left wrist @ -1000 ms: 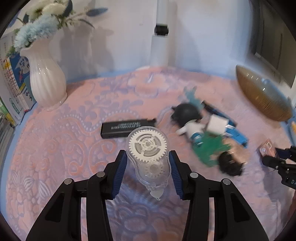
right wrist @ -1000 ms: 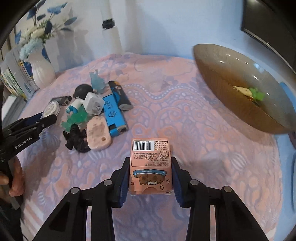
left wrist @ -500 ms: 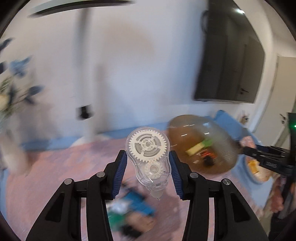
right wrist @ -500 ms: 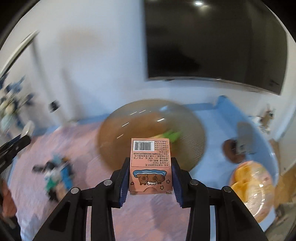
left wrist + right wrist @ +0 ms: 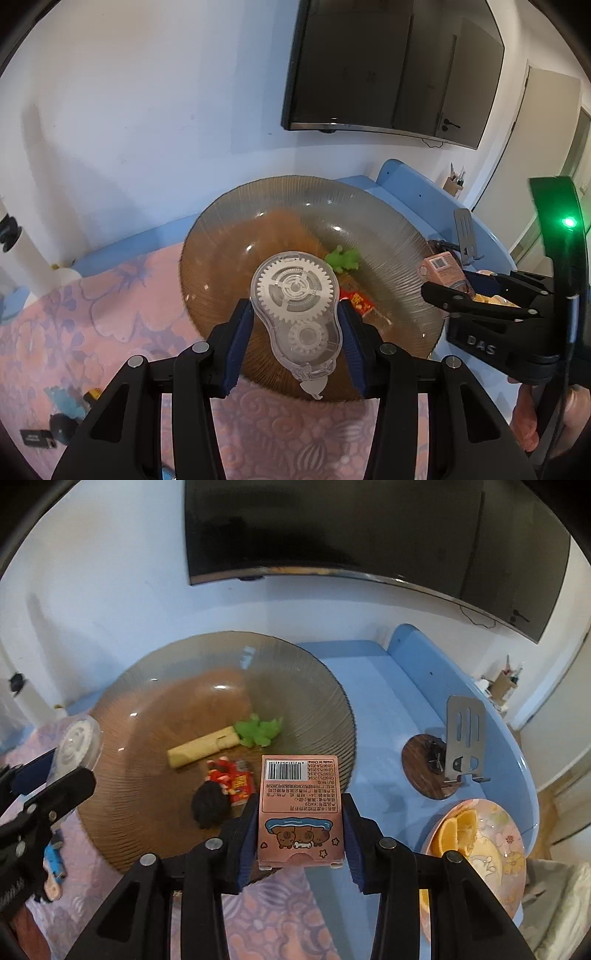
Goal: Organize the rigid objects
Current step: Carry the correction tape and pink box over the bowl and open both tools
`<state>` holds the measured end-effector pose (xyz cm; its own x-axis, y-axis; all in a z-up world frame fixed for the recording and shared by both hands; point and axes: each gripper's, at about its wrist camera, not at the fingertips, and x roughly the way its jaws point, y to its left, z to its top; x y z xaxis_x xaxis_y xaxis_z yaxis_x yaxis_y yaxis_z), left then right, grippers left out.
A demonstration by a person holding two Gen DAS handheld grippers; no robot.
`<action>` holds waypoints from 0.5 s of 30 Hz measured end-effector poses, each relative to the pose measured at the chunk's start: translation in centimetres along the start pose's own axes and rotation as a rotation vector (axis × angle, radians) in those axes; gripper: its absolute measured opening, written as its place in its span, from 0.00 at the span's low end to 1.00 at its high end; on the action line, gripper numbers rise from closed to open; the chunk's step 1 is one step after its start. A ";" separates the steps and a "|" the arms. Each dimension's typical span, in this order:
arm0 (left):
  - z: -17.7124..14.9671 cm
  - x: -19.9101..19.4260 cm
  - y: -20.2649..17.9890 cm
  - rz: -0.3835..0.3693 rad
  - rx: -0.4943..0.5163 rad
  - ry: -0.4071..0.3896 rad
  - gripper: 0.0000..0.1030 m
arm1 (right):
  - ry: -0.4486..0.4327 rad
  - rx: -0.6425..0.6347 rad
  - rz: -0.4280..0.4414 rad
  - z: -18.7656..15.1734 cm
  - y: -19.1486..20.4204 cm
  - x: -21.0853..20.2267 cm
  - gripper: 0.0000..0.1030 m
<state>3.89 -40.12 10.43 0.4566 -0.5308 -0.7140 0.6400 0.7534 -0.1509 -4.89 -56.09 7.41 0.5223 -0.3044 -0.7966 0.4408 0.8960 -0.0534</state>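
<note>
Swung from the pink-clothed bench [image 5: 110, 314] toward the ribbed bowl [image 5: 388, 236] — left jaws pinching correction tape [image 5: 295, 314], right jaws pinching pink box [image 5: 301, 808] — under a wall-mounted screen [image 5: 351, 535].

Wall television [image 5: 351, 531], orange slices [image 5: 458, 830]

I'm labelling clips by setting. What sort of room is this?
Most likely a home living or dining room. A dark wall-mounted TV hangs above a blue table with a pink patterned cloth, and a plate of orange slices sits near the glass bowl.
</note>
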 end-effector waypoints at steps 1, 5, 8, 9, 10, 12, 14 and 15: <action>0.1 -0.1 -0.1 0.010 0.000 -0.009 0.69 | 0.004 0.006 -0.008 0.2 -0.1 0.3 0.44; -0.2 -3.0 1.0 0.032 -0.019 -0.094 0.82 | -0.037 0.039 -0.021 -0.2 -1.1 -0.7 0.48; -1.1 -6.2 3.0 0.039 -0.041 -0.123 0.82 | -0.071 0.055 -0.013 -1.0 -1.4 -2.5 0.48; -1.5 -7.5 3.8 0.045 -0.055 -0.141 0.82 | -0.084 0.062 0.003 -1.1 -1.4 -3.3 0.48; -1.9 -9.2 4.8 0.051 -0.072 -0.163 0.82 | -0.098 0.068 0.027 -1.3 -1.2 -4.1 0.48; -2.6 -11.6 6.4 0.072 -0.096 -0.194 0.82 | -0.115 0.072 0.104 -1.5 -0.4 -5.9 0.49; -3.5 -14.2 8.0 0.100 -0.119 -0.228 0.82 | -0.130 0.051 0.182 -1.7 1.3 -7.7 0.51; -4.2 -15.5 8.8 0.116 -0.129 -0.245 0.82 | -0.140 0.031 0.221 -1.9 2.3 -8.6 0.53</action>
<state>-0.14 -23.66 17.30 0.6674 -0.5043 -0.5479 0.4982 0.8492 -0.1748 -9.76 -50.78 12.97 0.7036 -0.1456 -0.6955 0.3253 0.9362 0.1331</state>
